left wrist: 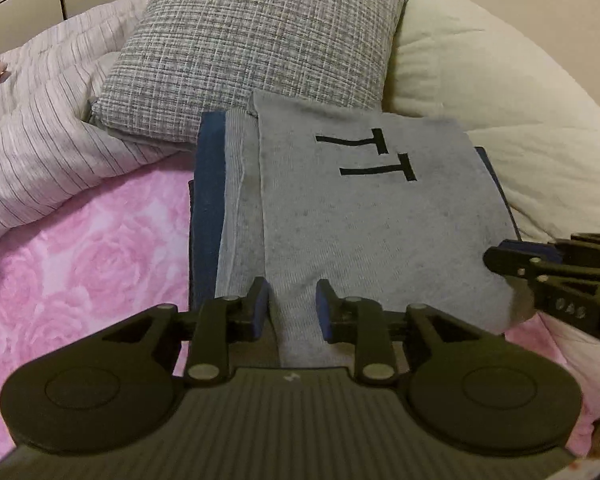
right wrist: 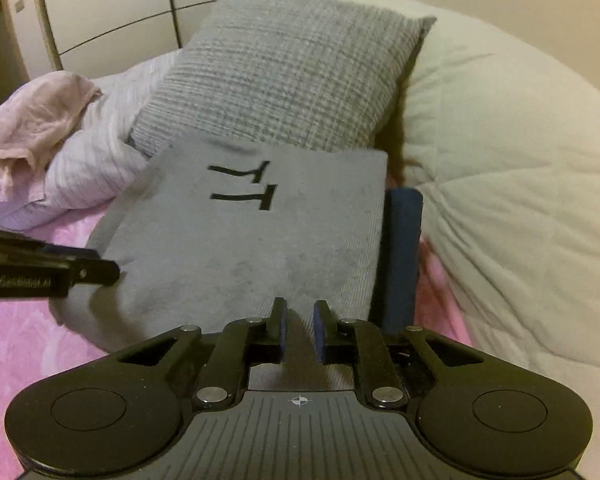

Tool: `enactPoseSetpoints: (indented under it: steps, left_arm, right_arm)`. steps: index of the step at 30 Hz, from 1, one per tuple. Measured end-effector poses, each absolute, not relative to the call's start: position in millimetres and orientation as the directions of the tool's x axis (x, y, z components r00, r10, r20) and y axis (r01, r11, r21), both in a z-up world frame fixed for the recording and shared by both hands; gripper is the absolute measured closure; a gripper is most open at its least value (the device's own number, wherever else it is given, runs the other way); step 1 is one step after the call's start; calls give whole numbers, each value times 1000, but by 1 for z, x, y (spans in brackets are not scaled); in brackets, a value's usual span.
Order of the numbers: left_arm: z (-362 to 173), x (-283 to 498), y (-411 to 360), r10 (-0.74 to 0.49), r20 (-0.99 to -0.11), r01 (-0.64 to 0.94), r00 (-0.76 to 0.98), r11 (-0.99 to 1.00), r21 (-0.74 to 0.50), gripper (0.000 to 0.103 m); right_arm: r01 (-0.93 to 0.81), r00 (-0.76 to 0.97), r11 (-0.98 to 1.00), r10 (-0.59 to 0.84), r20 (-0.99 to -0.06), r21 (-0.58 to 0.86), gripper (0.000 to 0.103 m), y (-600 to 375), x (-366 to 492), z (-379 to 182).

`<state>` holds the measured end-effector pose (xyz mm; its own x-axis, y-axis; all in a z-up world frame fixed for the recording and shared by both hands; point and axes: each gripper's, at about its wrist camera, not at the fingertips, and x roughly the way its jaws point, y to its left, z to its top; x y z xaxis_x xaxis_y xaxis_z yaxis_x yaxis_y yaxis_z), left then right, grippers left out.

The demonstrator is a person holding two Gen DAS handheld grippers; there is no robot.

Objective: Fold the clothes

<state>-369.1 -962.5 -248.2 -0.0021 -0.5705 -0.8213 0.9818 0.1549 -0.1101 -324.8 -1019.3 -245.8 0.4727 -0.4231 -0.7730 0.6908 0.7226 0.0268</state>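
Observation:
A folded grey garment (left wrist: 364, 216) with black T-shaped marks lies on a dark blue garment (left wrist: 208, 208) on the bed. In the left wrist view my left gripper (left wrist: 293, 308) is at the garment's near left edge. Its jaws stand apart, and grey cloth lies flat between the blue pads without being pinched. My right gripper (right wrist: 300, 320) is at the near right edge of the grey garment (right wrist: 252, 236), also open over flat cloth. Each gripper shows side-on in the other's view: the right gripper (left wrist: 500, 258) and the left gripper (right wrist: 108, 270). The blue garment (right wrist: 402, 256) sticks out on the right.
A pink rose bedspread (left wrist: 80, 264) covers the bed. A grey woven pillow (left wrist: 256, 44) leans just behind the stack. A cream quilt (right wrist: 500, 184) bulges on the right, a striped lilac duvet (left wrist: 48, 120) on the left with a crumpled pink cloth (right wrist: 32, 120) on it. Wardrobe doors (right wrist: 112, 12) stand beyond.

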Motion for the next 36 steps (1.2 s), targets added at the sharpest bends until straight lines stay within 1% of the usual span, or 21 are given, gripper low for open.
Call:
enactPoseSetpoints:
  steps: [2,4,5,6,7,8,9,10,11,13,15,17,19,21,23,25,28,32,36]
  left_arm:
    - [-242,-371,-964,-552,-834,981,6,166,-103,80]
    - [-231,-371,-964,-531,-848,979,6,177,-104,80]
    - [-224,-373,-961,-527,-850,978,3,177,-106,79]
    - [-215,-375,-956,-533,-846,979,2,172,-106,75]
    - [-206,-377,-950,-543,-840,981,1,164,-105,72]
    - [-197,-379,-944,-551,-835,982,-2,156,-105,68]
    - [-188,-382,-937,-556,-831,983,-6,149,-107,64]
    - [-179,-384,-932,-559,-829,984,-9,144,-108,63]
    - [-170,-385,-925,-565,-825,984,-9,141,-107,60]
    - [-152,-389,-909,-578,-816,986,1,137,-95,55]
    - [-134,-392,-893,-594,-805,986,8,138,-92,44]
    - [-118,-394,-876,-607,-795,985,9,143,-98,38]
    - [-103,-397,-857,-623,-782,984,14,147,-100,37]
    - [-87,-400,-835,-638,-769,984,23,149,-94,28]
    - [-72,-402,-814,-663,-748,986,32,145,-87,23]
    - [-58,-403,-788,-683,-729,986,38,145,-85,14]
    - [-41,-404,-751,-713,-699,986,50,145,-77,11]
    - [-24,-404,-700,-744,-666,987,60,146,-73,2]
    - [-14,-406,-651,-771,-633,989,70,136,-56,1]
  right_arm:
    - [689,454,725,-420,-786,10,90,-1023,-319,-242]
    - [707,443,707,-404,-800,34,89,-1026,-321,-232]
    - [714,438,699,-396,-807,44,89,-1025,-322,-225]
    - [719,438,693,-390,-810,55,86,-1022,-327,-221]
    - [724,442,687,-382,-811,71,78,-1016,-333,-214]
    - [725,452,683,-375,-809,88,73,-1010,-338,-209]
    - [724,464,681,-366,-807,108,56,-1003,-344,-202]
    - [725,471,678,-359,-806,121,49,-995,-348,-196]
    - [725,479,675,-356,-802,133,47,-988,-352,-190]
    - [736,491,657,-352,-797,163,44,-973,-361,-176]
    - [749,495,635,-347,-797,189,42,-957,-370,-161]
    - [757,501,622,-355,-789,201,40,-941,-378,-143]
    - [761,508,617,-376,-775,200,38,-925,-383,-126]
    - [767,516,610,-402,-756,200,37,-906,-392,-108]
    - [774,523,600,-426,-738,202,36,-887,-400,-93]
    - [783,526,585,-443,-727,210,36,-867,-407,-79]
    - [789,535,571,-453,-713,229,35,-834,-417,-61]
    - [790,546,568,-481,-686,230,35,-789,-430,-38]
    - [800,547,554,-516,-659,230,34,-744,-441,-24]
